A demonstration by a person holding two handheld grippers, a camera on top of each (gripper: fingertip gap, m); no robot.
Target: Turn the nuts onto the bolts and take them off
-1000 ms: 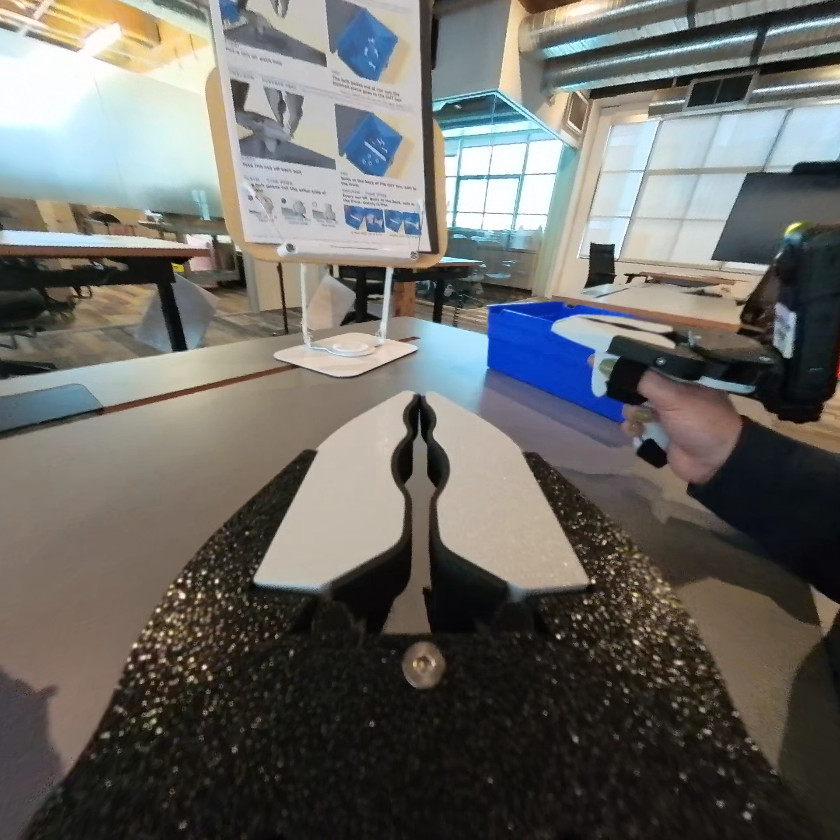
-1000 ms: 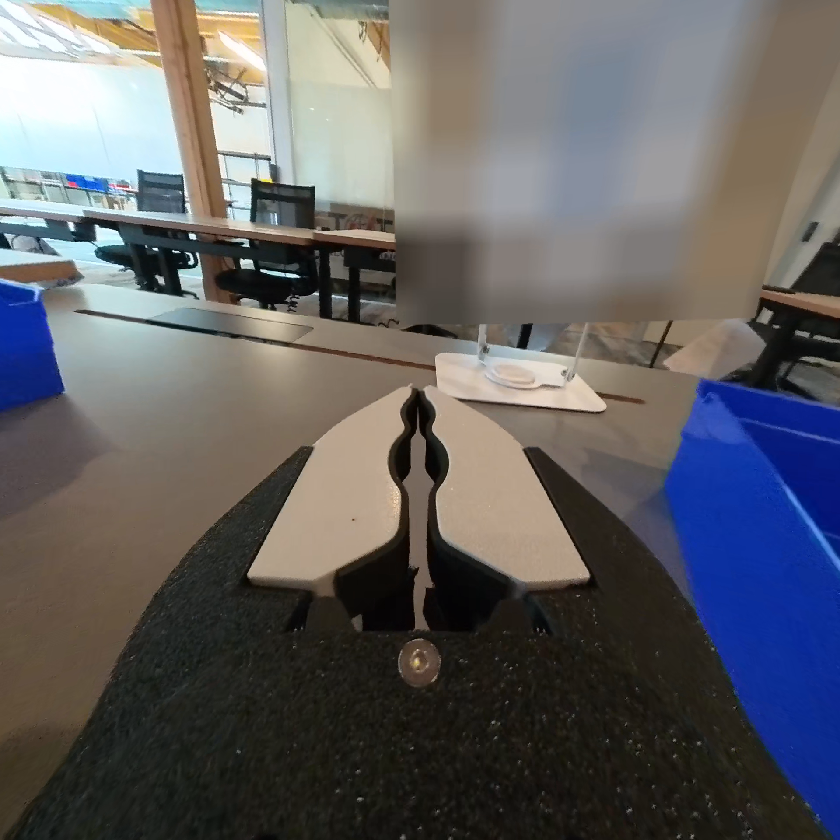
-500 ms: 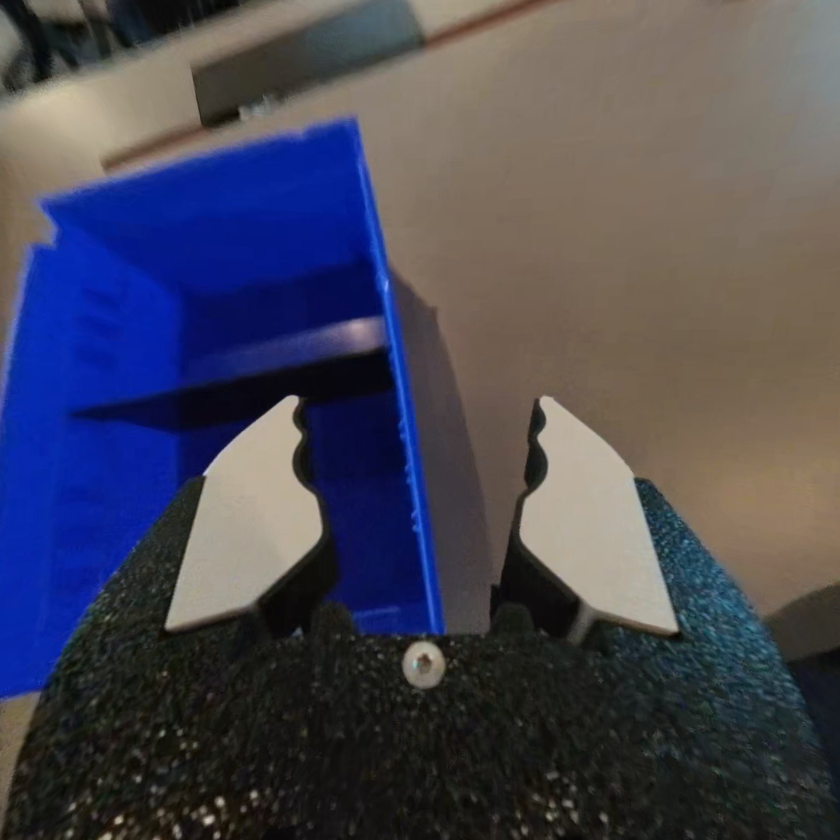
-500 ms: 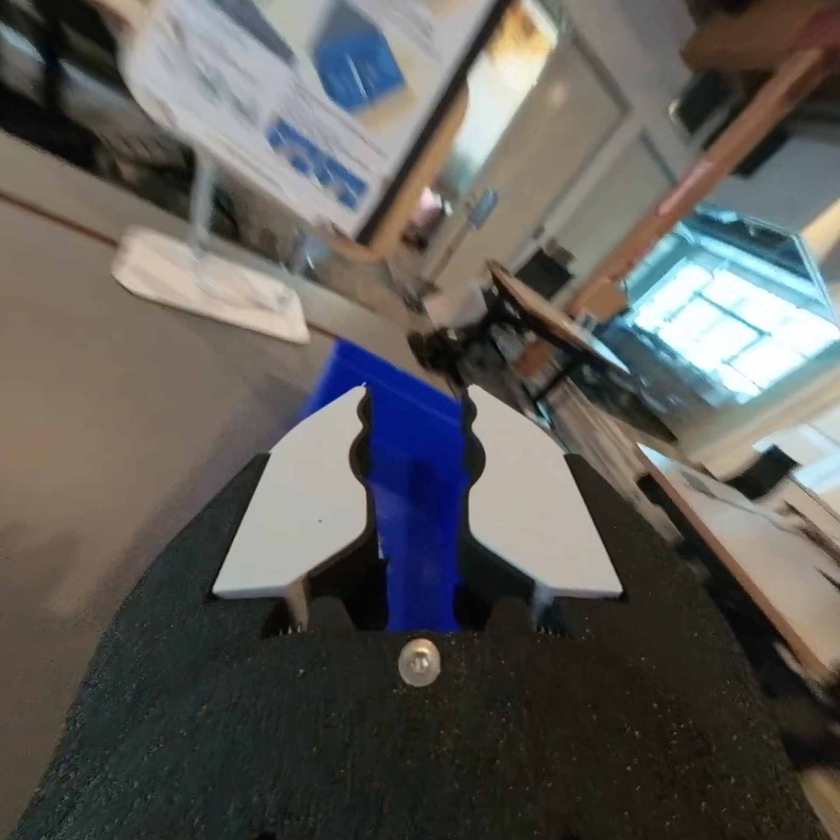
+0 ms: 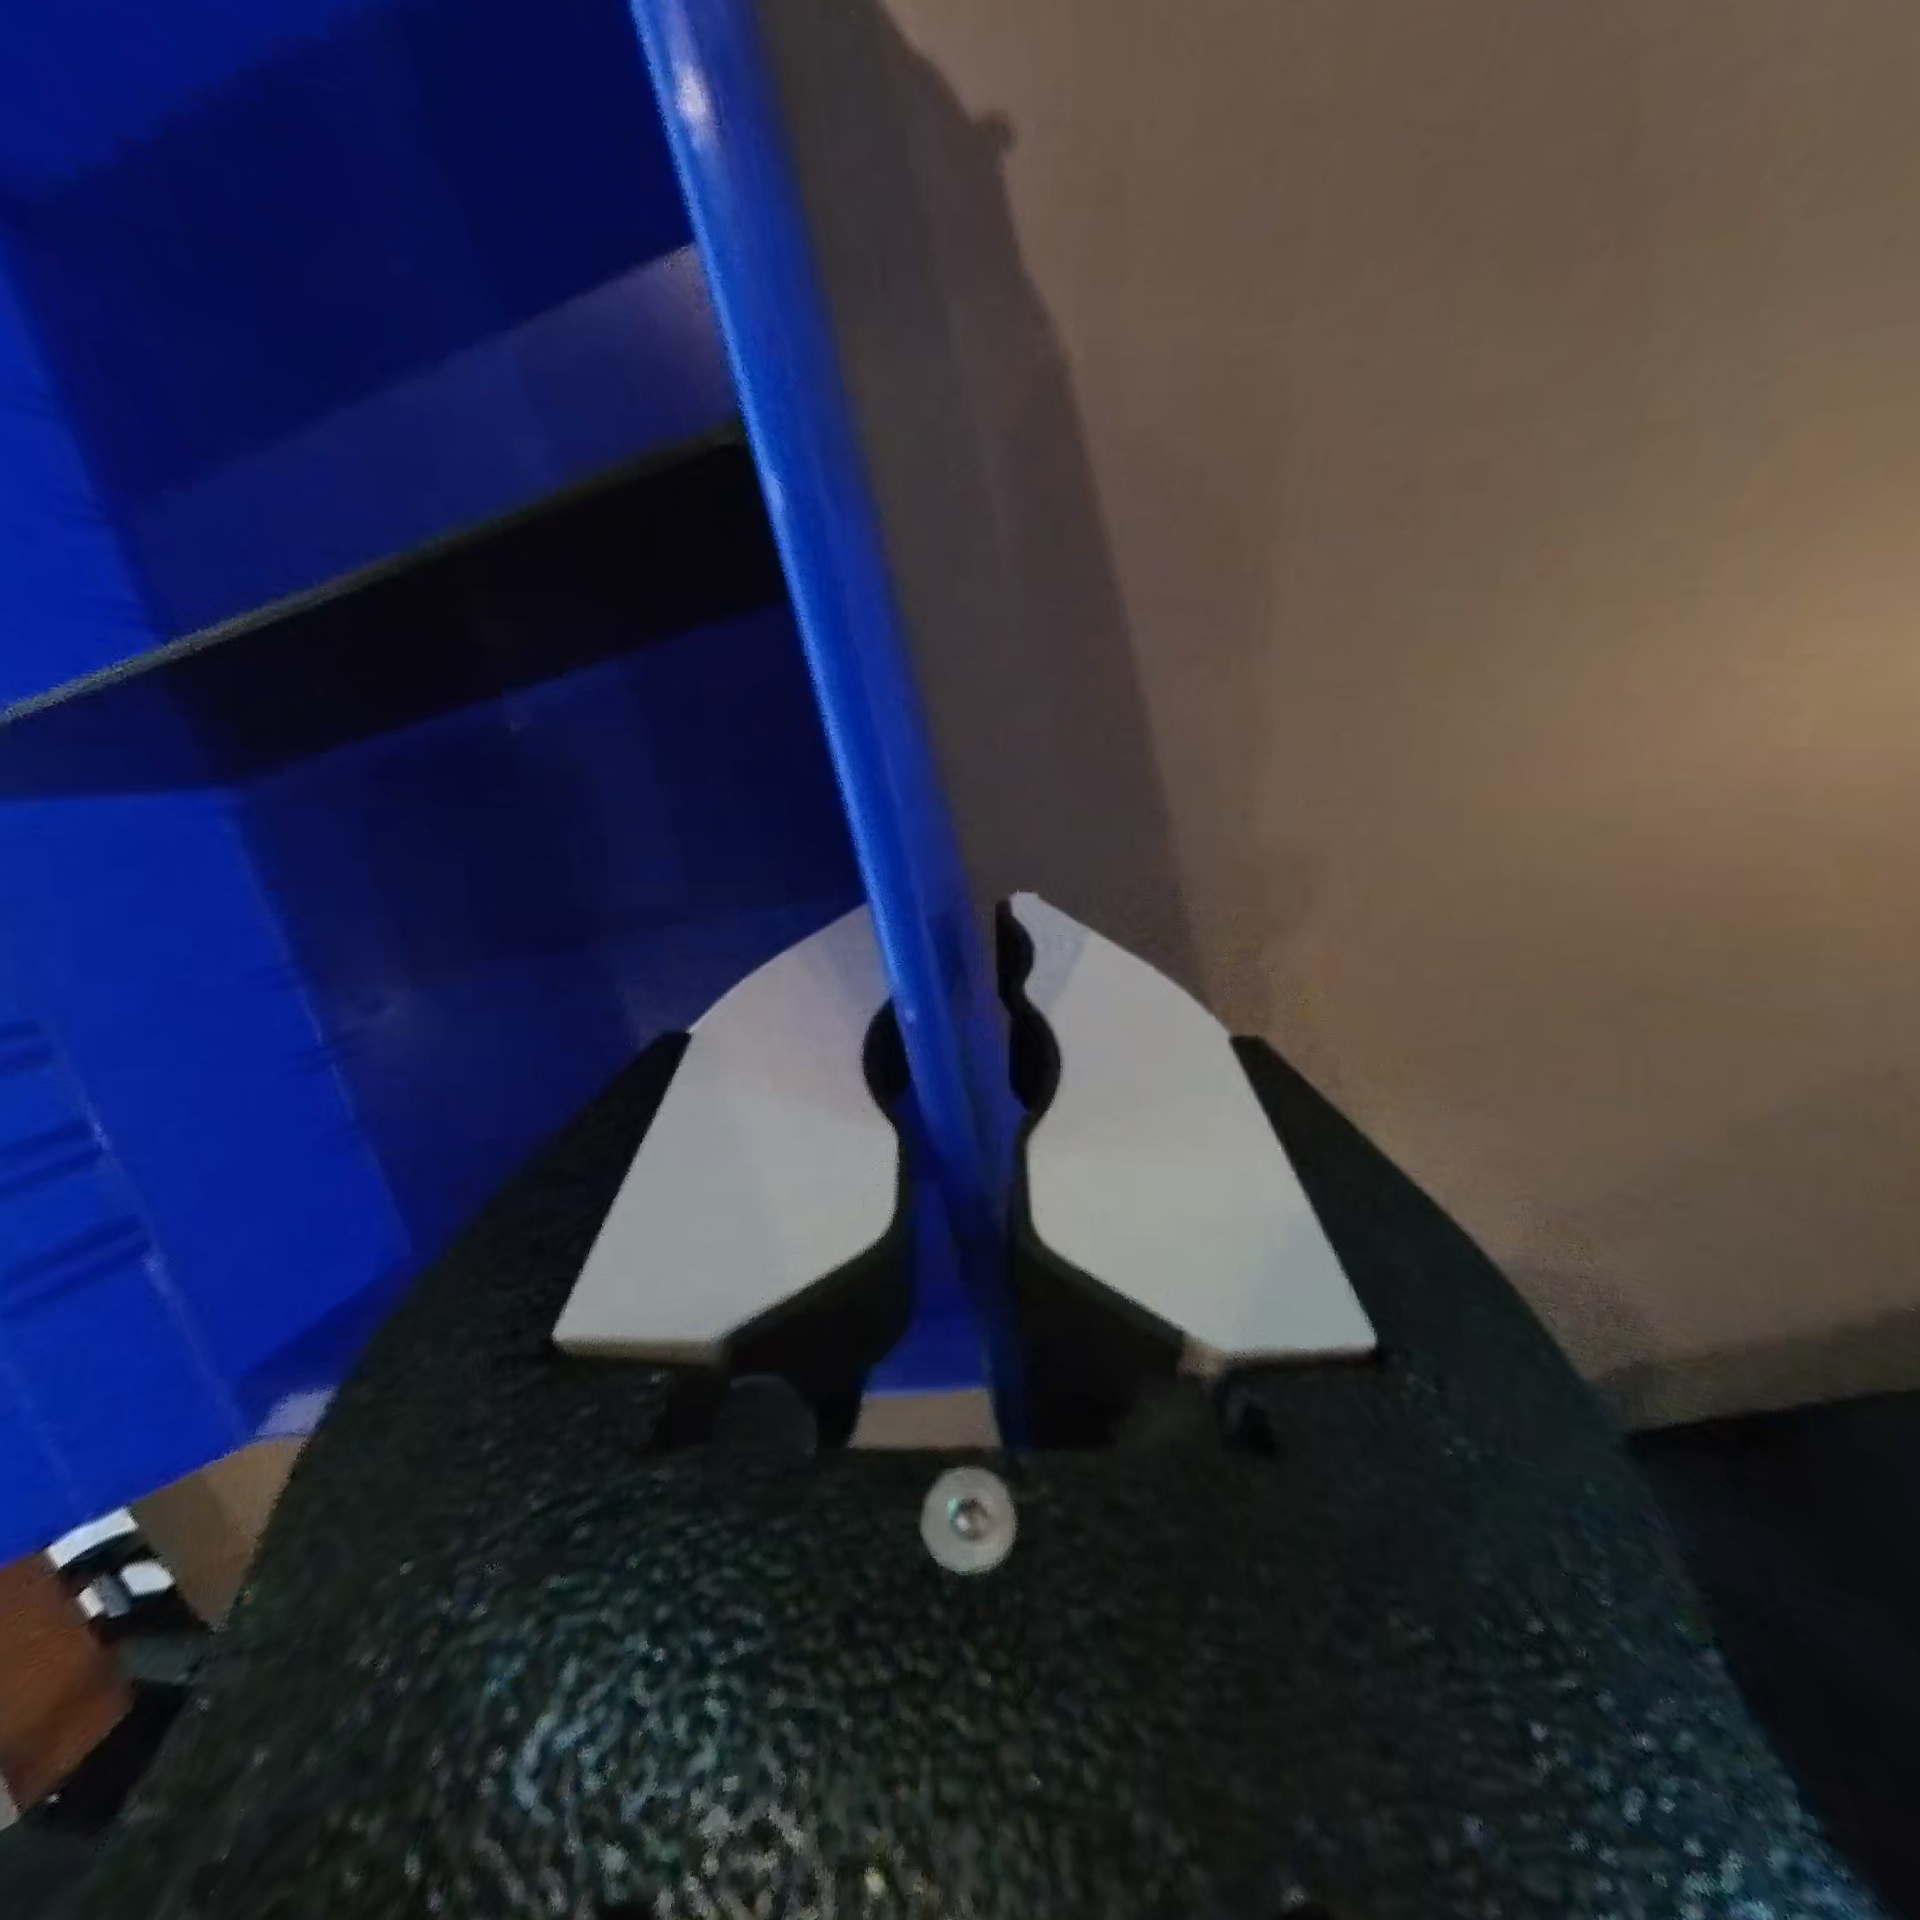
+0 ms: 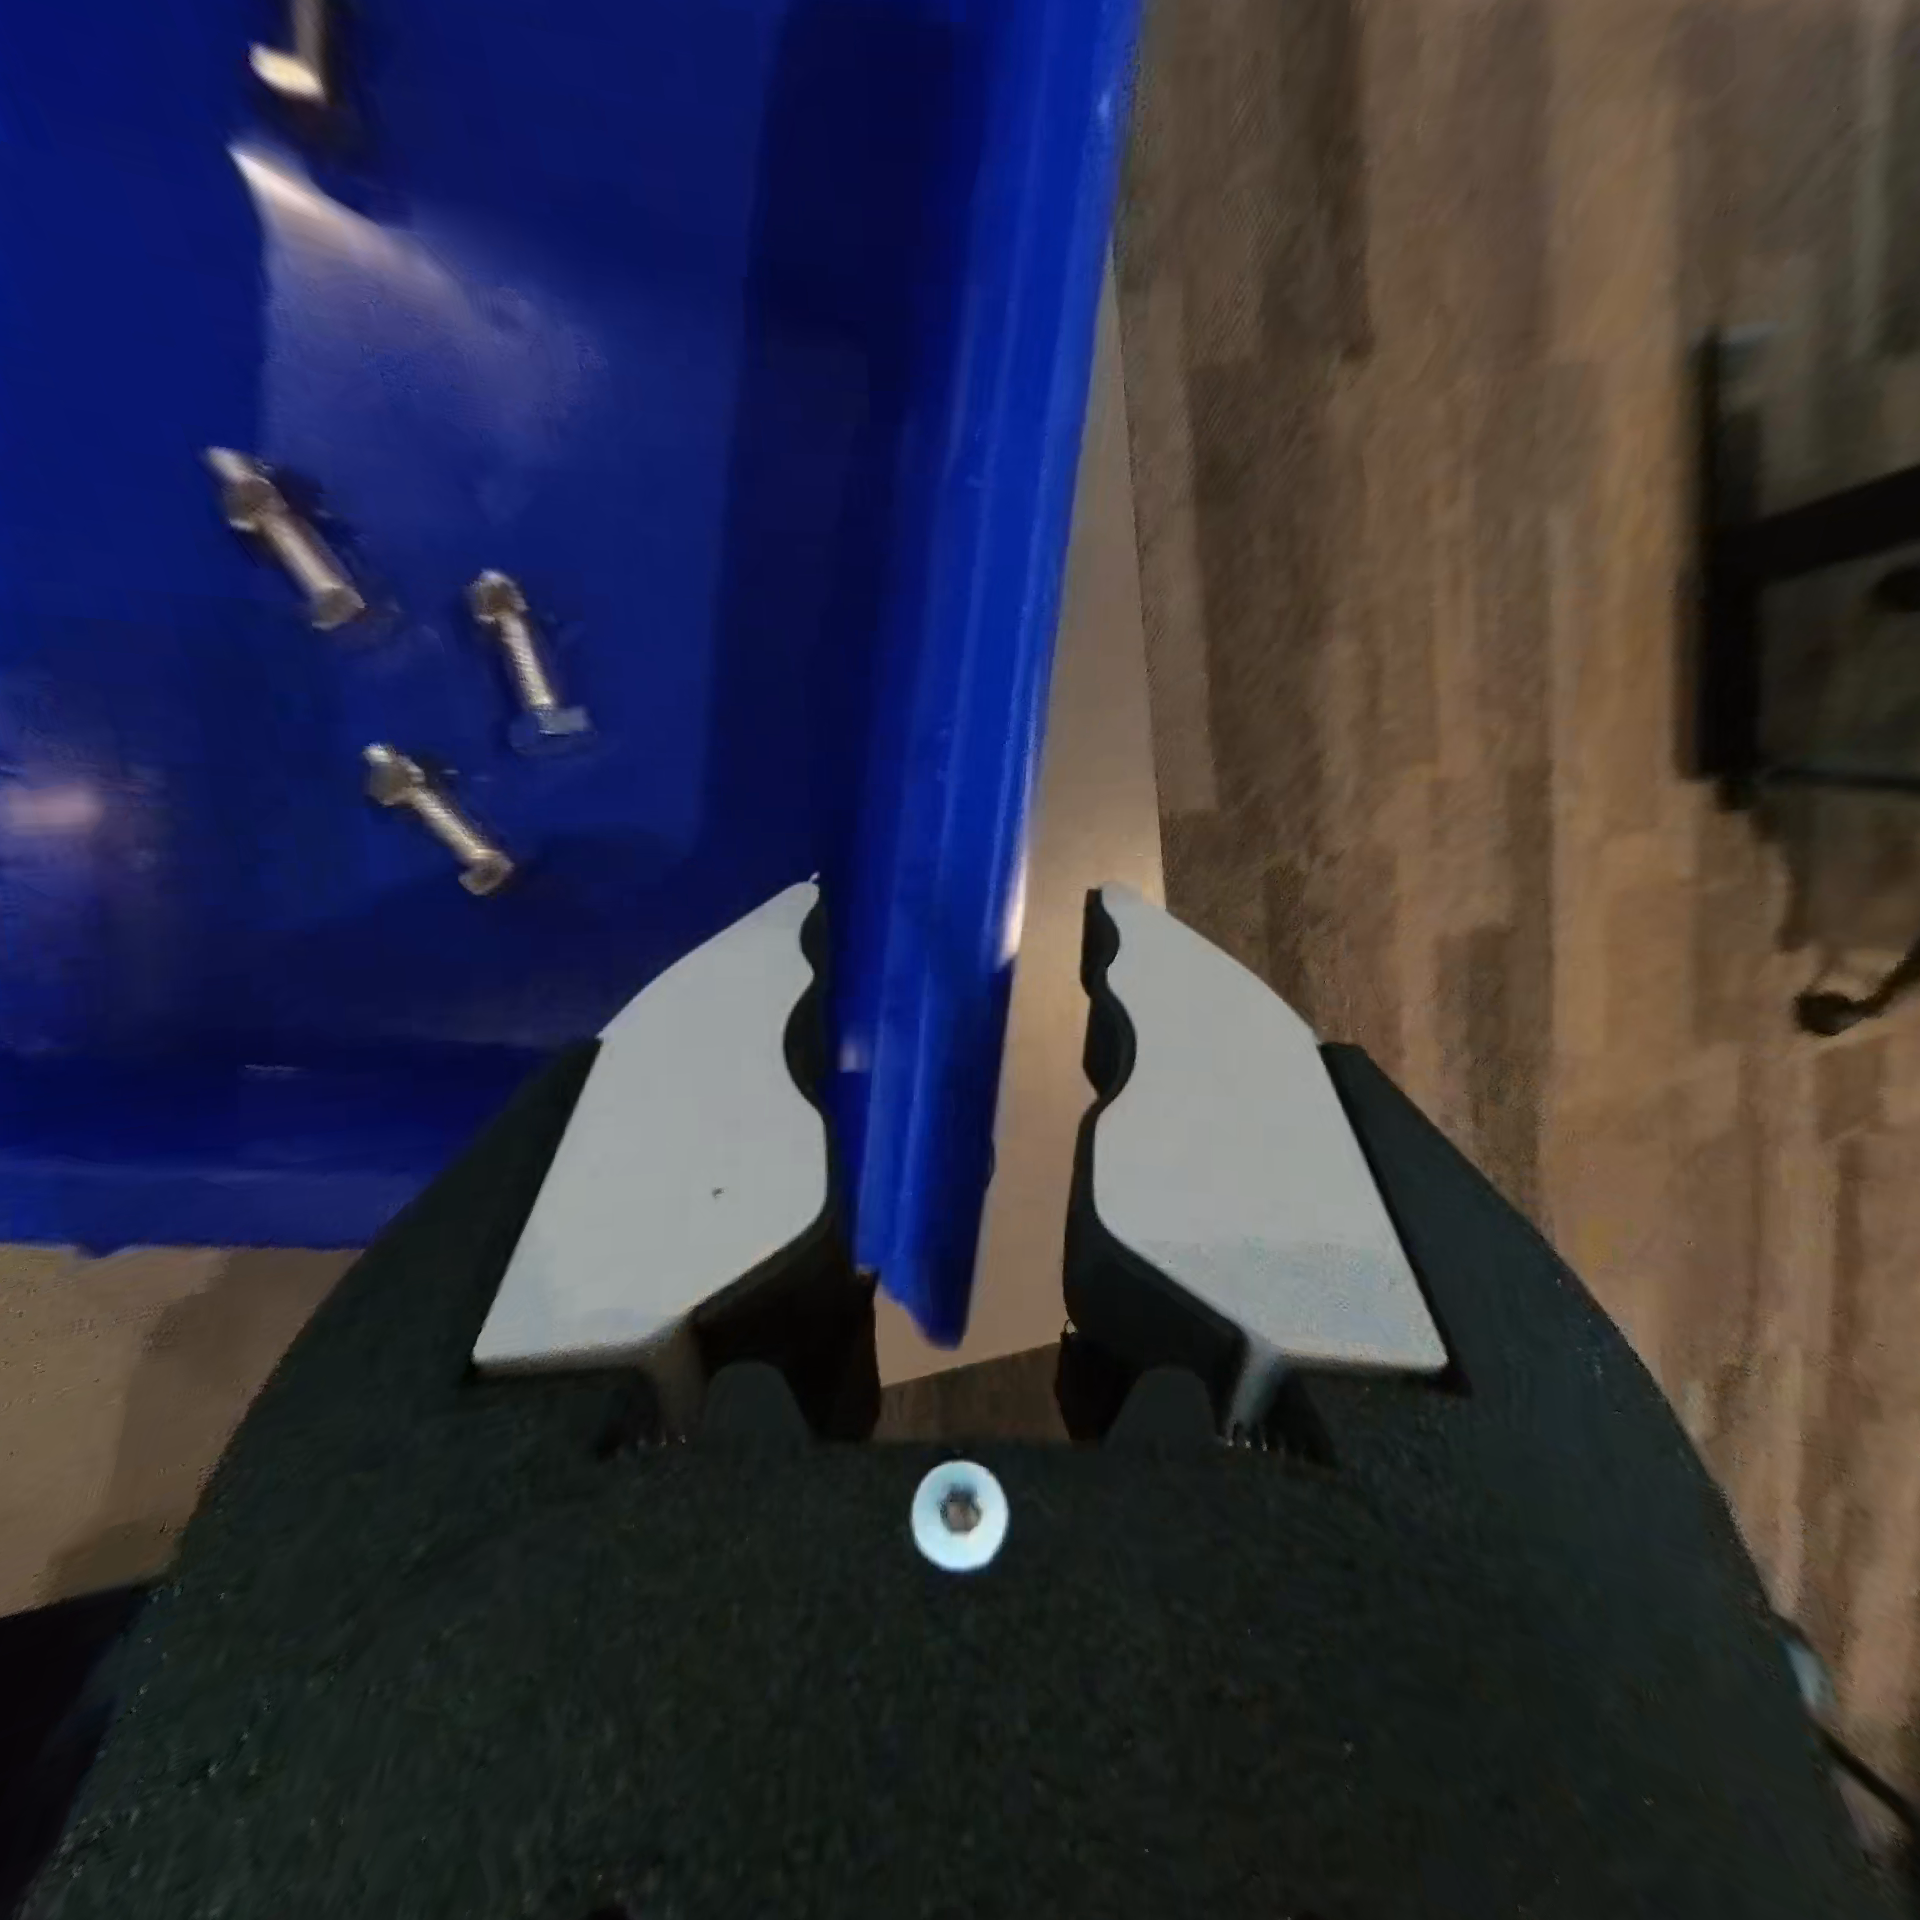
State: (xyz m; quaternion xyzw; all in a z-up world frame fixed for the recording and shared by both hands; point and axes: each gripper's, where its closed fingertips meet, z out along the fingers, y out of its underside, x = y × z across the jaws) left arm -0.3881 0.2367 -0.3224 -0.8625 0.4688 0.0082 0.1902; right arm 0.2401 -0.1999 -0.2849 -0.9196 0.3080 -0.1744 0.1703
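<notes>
In the left wrist view, my left gripper [image 5: 940, 935] points down and is shut on the right wall of a blue bin [image 5: 790, 520]. The wall runs between the two fingers. A black divider [image 5: 416, 613] crosses this bin, and the part I see holds nothing. In the right wrist view, my right gripper [image 6: 951, 904] is open and straddles the right wall of a second blue bin [image 6: 966, 623]. Its left finger lies against the inside of the wall and its right finger stands apart outside. Several steel bolts [image 6: 525, 660] lie loose on that bin's floor, left of the gripper.
Both bins stand on a tan tabletop [image 5: 1455, 623]. In the right wrist view the table edge runs close to the bin wall, with wood floor [image 6: 1455, 623] below and a dark object [image 6: 1818, 571] at the far right. Spacing between my two grippers at the tips: around 75 cm.
Both grippers were shut and level over the table, then opened and tipped down over the bins. The left has now shut on its bin's wall. The right has come down astride its bin's wall.
</notes>
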